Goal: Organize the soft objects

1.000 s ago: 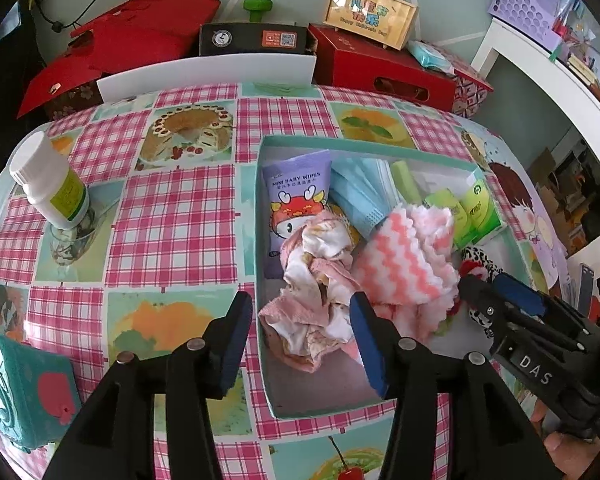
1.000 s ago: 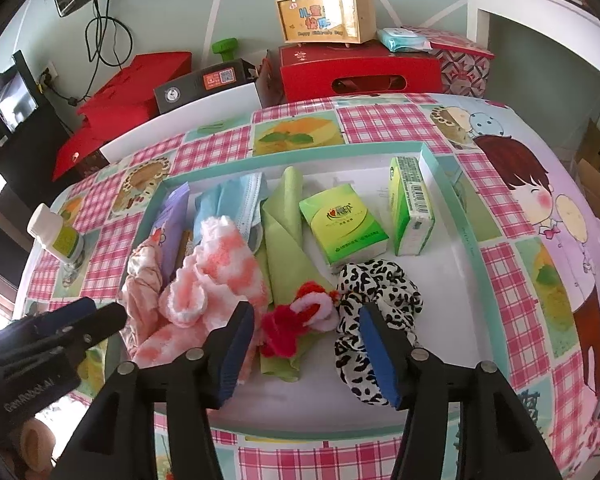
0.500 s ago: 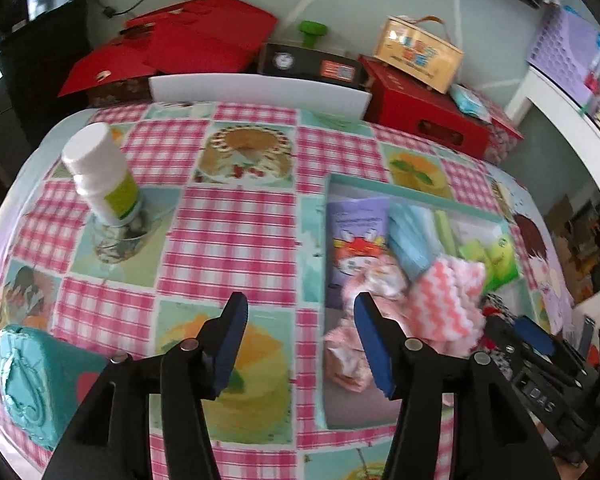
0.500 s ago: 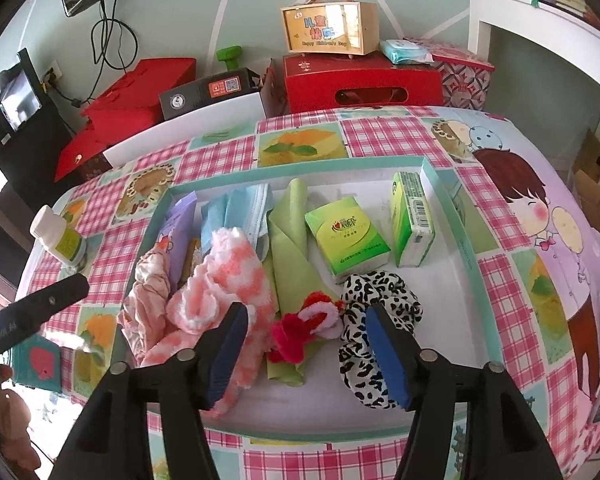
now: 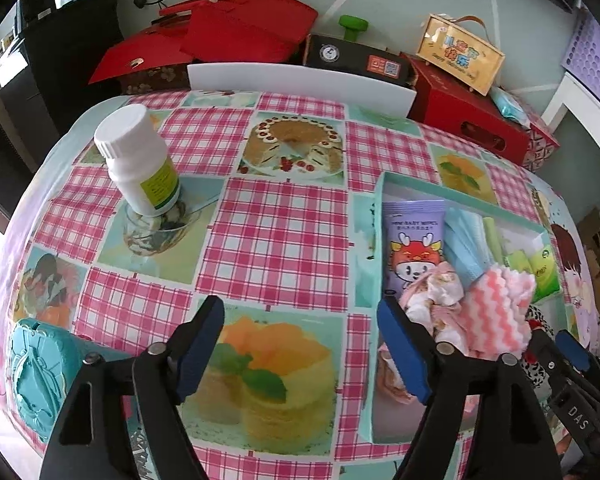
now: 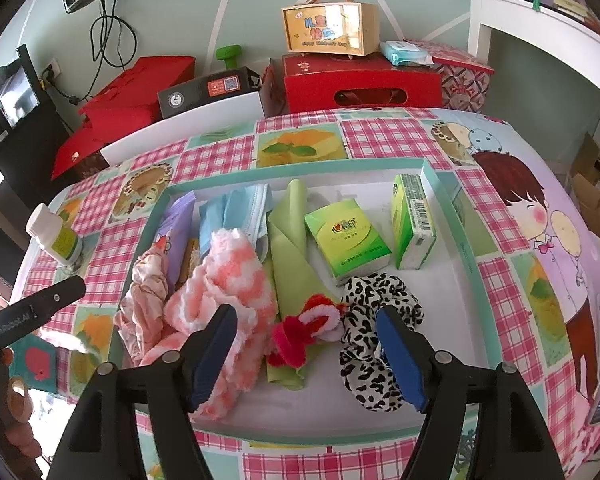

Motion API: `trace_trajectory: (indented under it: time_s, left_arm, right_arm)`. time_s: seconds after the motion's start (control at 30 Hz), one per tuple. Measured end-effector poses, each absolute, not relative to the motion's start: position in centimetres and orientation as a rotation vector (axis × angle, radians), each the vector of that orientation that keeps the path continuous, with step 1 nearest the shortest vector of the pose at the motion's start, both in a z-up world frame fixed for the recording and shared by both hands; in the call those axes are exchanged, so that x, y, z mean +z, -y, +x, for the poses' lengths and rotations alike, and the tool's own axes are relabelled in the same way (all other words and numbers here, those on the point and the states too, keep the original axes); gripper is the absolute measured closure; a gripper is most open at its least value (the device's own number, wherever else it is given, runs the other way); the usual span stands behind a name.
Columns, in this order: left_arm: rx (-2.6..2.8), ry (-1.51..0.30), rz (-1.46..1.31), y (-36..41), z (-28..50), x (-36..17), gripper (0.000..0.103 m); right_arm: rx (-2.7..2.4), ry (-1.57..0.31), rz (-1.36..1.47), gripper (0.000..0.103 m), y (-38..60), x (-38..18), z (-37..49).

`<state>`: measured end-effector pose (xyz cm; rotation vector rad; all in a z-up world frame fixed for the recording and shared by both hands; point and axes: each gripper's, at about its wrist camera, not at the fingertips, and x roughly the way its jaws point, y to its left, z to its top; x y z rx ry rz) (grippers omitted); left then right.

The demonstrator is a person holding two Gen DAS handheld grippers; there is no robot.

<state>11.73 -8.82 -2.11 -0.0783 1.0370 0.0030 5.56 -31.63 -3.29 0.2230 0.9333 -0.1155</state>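
A glossy oilcloth [image 5: 276, 236] in pink gingham, broken by printed squares of cakes and a cartoon child, covers the table; behind it red cardboard boxes, a black carton and a small wooden case with a leather strap stand against a pale green wall.

A shallow tray [image 6: 440, 184] with a teal rim and white floor holds the soft things. From the right wrist view, left to right: a crumpled pink patterned cloth [image 6: 146, 300], a fluffy towel [image 6: 224, 280] in coral and white zigzag, a lilac foil pack [image 6: 176, 224] and a stack of pale blue pleated face masks [image 6: 244, 208], a smooth folded green cloth [image 6: 288, 248], a fuzzy red and pink hair tie [image 6: 304, 332], and a leopard-print scrunchie [image 6: 376, 312]. Two green tissue packs lie behind: one flat [image 6: 348, 240], one on its edge [image 6: 414, 224] showing a barcode. In the left wrist view the lilac pack reads "MINI BABY WIPES" above a red cartoon dragon.

The right gripper [image 6: 306, 356] hangs over the hair tie, its blue-padded jaws opening with nothing pressed between them. The left gripper [image 5: 300, 348] is over bare oilcloth beside the tray's left wall, jaws also opening and holding nothing; its black body bears the words "GenRobot.AI". The other gripper's body shows "DAS".

A white plastic bottle [image 5: 138, 160] with a yellow-green label stands on an upturned glass [image 5: 156, 228]; a teal embossed box [image 5: 40, 376] sits at the table's near left corner.
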Motion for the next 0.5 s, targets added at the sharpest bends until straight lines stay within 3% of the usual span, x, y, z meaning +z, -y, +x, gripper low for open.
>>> trace_trajectory:
  time_s: [0.07,0.2,0.23,0.3,0.5]
  left_arm:
    - [0.015,-1.041,-0.078,8.7,11.8,-2.3,0.016]
    - [0.034,-1.043,-0.079,8.4,11.9,-2.6,0.015]
    - [0.048,-1.034,-0.079,8.3,11.9,-2.7,0.01]
    - [0.08,-1.016,-0.073,8.1,11.9,-2.8,0.0]
    - [0.1,-1.028,-0.091,7.5,12.1,-3.3,0.0]
  right_arm:
    - [-0.118,-0.932,0.226,0.013,31.7,-3.3,5.6]
    - [-0.118,-0.917,0.235,0.003,31.8,-3.2,5.5]
    - [-0.12,-0.912,0.239,0.0,31.8,-3.1,5.5]
    - [-0.125,-0.9,0.247,0.0,31.9,-3.0,5.4]
    - [-0.134,-0.903,0.251,0.0,32.1,-3.2,5.5]
